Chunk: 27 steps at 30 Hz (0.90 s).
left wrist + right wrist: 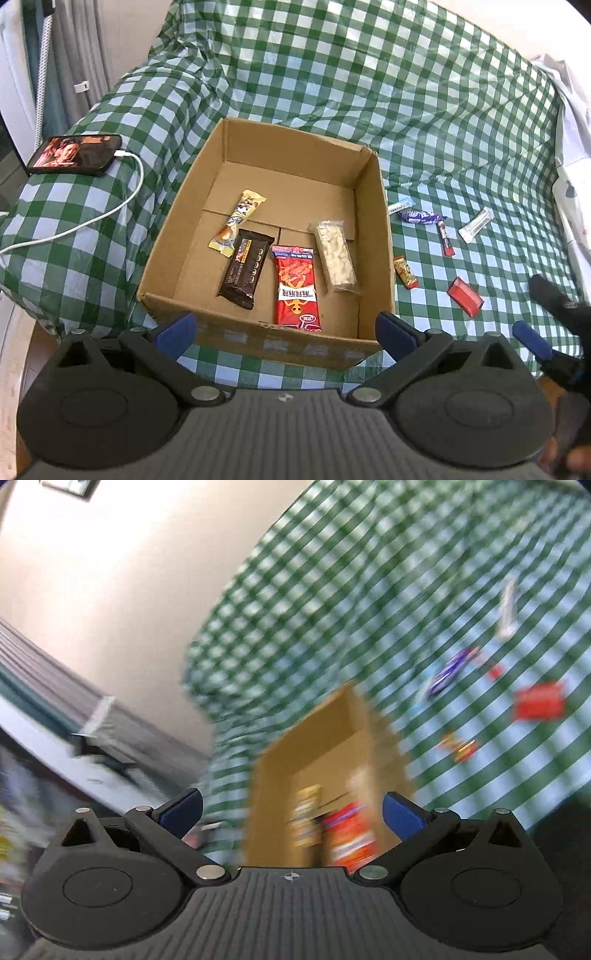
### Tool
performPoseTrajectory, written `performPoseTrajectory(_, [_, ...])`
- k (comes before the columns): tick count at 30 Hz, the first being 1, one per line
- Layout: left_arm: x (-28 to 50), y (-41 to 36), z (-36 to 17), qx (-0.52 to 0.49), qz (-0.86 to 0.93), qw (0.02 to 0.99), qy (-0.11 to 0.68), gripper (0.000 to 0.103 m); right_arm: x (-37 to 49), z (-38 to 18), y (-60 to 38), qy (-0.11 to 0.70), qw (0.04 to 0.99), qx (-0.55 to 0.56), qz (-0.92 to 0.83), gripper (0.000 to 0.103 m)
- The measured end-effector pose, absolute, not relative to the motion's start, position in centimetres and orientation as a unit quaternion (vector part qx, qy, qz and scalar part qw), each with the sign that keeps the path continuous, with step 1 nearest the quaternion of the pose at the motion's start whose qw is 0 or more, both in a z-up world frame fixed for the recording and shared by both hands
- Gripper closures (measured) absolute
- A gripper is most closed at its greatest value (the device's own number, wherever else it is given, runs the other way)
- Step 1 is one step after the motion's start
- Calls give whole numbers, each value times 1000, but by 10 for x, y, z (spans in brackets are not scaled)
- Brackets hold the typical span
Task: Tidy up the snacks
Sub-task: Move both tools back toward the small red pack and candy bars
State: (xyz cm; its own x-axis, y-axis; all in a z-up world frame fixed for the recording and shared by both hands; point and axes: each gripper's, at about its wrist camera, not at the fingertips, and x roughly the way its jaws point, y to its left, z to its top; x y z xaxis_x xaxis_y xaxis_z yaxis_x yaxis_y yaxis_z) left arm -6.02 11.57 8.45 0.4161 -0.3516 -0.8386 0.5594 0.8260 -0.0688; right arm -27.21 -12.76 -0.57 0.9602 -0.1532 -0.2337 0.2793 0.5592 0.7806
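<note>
While its blue pads stand wide apart with nothing between them, the left gripper [286, 328] hovers at the near wall of the cardboard box [384, 258]. Inside lie four snacks: a yellow bar [236, 223] at 11 o'clock, a dark brown bar [243, 273], a red packet [297, 288] and a clear pack of pale pieces [336, 256]. Toward 3 o'clock of the box, loose on the green checked cloth [332, 92], sit a purple candy [421, 216], a white stick [475, 224], a small gold-red sweet [405, 272] and a red wrapper [464, 297]. A phone [74, 155] lies at 9 o'clock. The right gripper [291, 814], equally wide and empty, faces the same box through heavy blur.
</note>
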Motion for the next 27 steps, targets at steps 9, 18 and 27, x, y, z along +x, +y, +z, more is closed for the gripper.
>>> performPoseTrajectory(9, [-61,58,68,161,-277,815,483,0,-245,-55,-206,230,876,251,-342,0])
performPoseTrajectory(18, [-68,-57,41,208,-320,777,501,0,-195,-130,-284,340,873,198,-290,0])
performPoseTrajectory(27, [-62,-162,-32,240,-328,738,539,0,-163,-172,-326,354,886,150,-258,0])
